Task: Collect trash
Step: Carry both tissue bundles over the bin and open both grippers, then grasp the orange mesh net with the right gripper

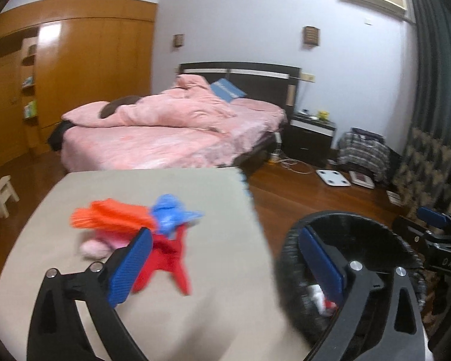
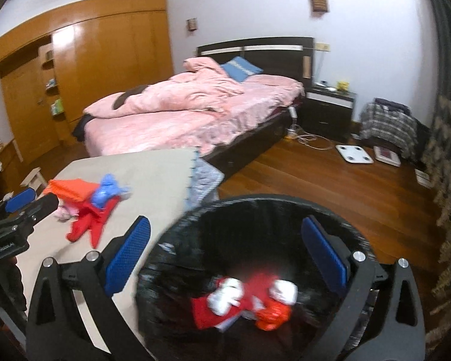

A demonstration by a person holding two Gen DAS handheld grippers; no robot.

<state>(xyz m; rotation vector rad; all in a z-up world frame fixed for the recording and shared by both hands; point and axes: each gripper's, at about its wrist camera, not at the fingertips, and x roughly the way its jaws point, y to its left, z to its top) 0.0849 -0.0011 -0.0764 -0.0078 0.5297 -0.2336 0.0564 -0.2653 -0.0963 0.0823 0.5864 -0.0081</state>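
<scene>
Jaws wide apart on both grippers, nothing between the pads. Left gripper point(image 1: 225, 266) hangs over the near edge of the beige cloth-covered tabletop point(image 1: 210, 186), its right finger out past that edge, over the round black bin lined with a black plastic bag point(image 1: 360, 234). Right gripper point(image 2: 225, 264) sits directly above the same bin point(image 2: 195, 219), both fingers straddling its mouth.

Landmark = bin. It stands on the brown wooden floor point(image 2: 315, 180), touching or just beside the tabletop's right edge; can't tell which.

Inside the bin: crumpled red plastic wrappers with white scraps point(image 2: 243, 299), lying at the bottom. Blurred, so no finer detail.

Left of the bin, on the tabletop: small pile of loose trash, well apart from the bin rim. Orange-red crinkled wrapper point(image 1: 111, 213), blue crumpled plastic piece point(image 1: 171, 215) on top and touching it, red plastic piece with splayed points point(image 1: 168, 258) nearest the left gripper, pink soft lump point(image 1: 94, 248) at the pile's left side. None of it gripped.

Beyond the bin: bed with rumpled pink bedding point(image 1: 165, 132), dark headboard.
</scene>
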